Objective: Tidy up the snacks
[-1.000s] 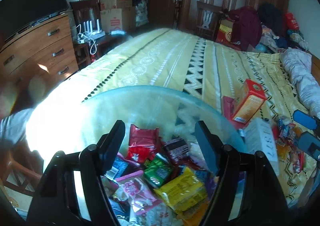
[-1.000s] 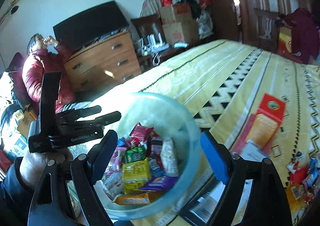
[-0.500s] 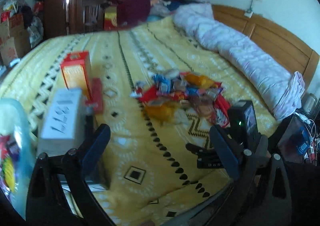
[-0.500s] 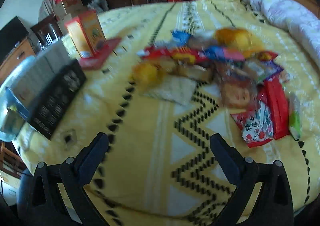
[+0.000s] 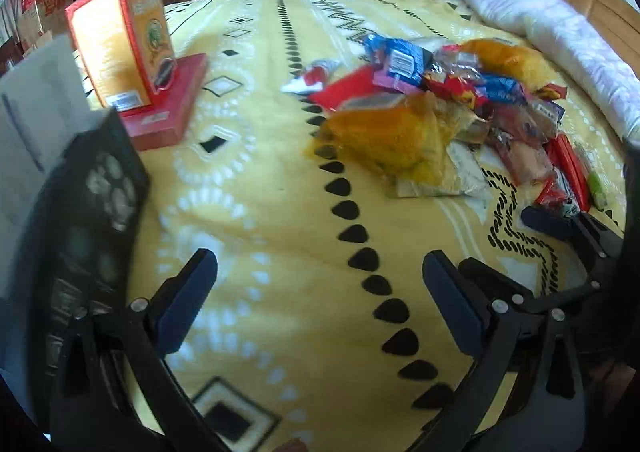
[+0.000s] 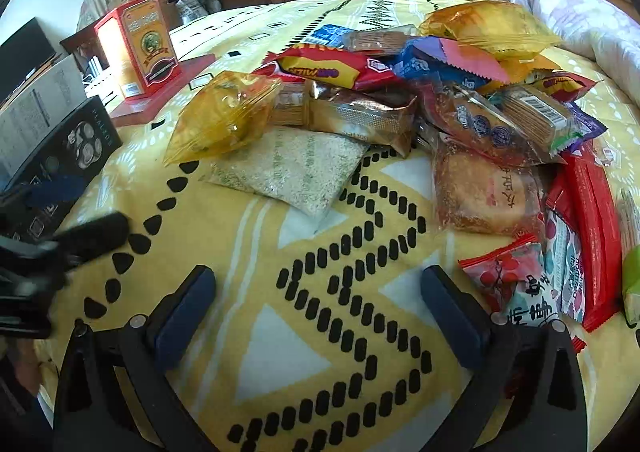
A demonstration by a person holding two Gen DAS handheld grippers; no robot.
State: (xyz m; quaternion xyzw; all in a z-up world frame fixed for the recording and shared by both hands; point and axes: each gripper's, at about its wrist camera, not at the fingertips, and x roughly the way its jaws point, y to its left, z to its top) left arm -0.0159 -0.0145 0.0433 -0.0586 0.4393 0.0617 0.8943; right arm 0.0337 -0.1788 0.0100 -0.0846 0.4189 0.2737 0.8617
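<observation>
Both grippers swung from bowl to snack pile (image 6: 420,91) — left gripper (image 5: 320,300), right gripper (image 6: 316,300) jaws wide, empty — next pick pending.

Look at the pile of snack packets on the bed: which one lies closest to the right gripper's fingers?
The red cherry-print packet, lying just beside the open right gripper. The other packets, such as the speckled white packet and the orange bag, lie farther up the bedspread.

Glossy plastic wrappers were seen on the snack pile (image 6: 440,99); beneath it, the bedspread (image 6: 320,332) was matt woven cloth.
</observation>
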